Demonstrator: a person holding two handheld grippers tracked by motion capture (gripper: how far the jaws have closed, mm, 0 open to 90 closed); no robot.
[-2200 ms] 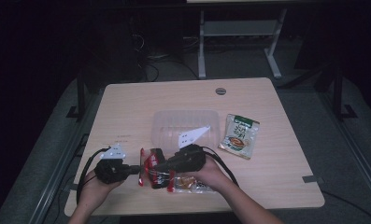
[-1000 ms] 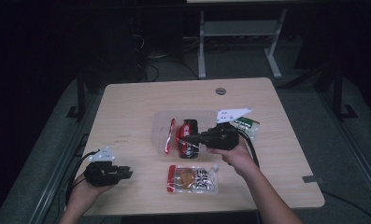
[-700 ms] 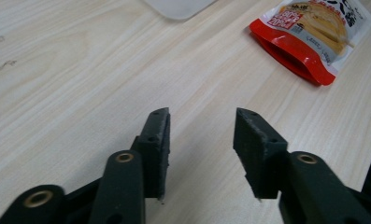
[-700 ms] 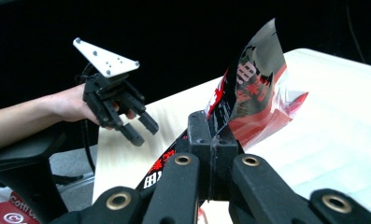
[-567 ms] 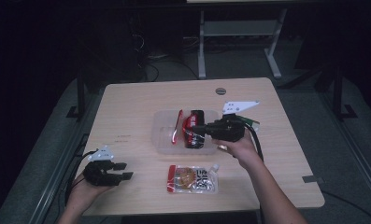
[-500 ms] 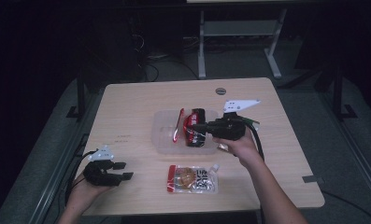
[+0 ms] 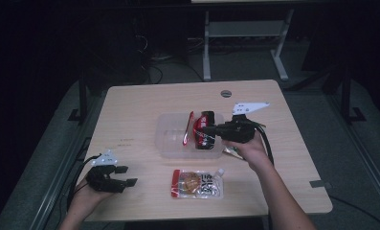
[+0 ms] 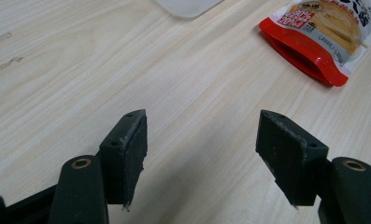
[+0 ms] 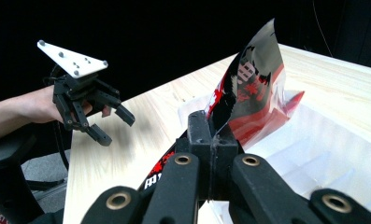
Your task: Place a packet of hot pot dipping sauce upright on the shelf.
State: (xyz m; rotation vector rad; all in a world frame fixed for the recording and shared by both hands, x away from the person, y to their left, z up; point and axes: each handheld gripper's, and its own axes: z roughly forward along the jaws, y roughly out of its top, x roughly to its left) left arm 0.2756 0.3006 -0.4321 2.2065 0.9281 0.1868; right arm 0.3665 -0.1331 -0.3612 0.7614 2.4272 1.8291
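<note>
1. Glossy red-and-black foil snack pouch (image 7: 204,130) is pinched in the jaws of the right gripper (image 7: 207,129), hanging over the clear plastic rectangular tray (image 7: 171,146) at desk centre. In the right gripper view the pouch (image 9: 248,93) rises from the pressed-together jaws toward 1 o'clock, upper end free and curled; its lower end runs under the jaws toward 7 o'clock.
2. Key relation: pouch sits over the right half of the tray, long axis running 12-to-6 in the high view, across the tray's long side. Whether the lower edge touches the tray floor I cannot tell. My read: next move is a lower-and-release into the tray (image 9: 323,154), so the pouch needs to tip flat rather than stand on edge.
3. Right gripper comes in from 3 o'clock of the tray, jaws pointing to 9 o'clock. It is the hand on the job.
4. Second item: flat red-edged transparent food pouch with a white spout (image 7: 197,184) lies on the light wooden desk (image 7: 139,105) at 6 o'clock from the tray, just apart from it, long axis 9-to-3.
5. Left gripper (image 7: 123,176) rests at the desk's near-left corner, jaws spread wide and holding nothing, pointing to 3 o'clock. In its own view the flat pouch (image 8: 321,32) lies ahead at 1 o'clock, bare desk between. It is the nearer hand for that pouch.
6. Something lies under the right hand at the tray's right edge; too hidden to identify.
</note>
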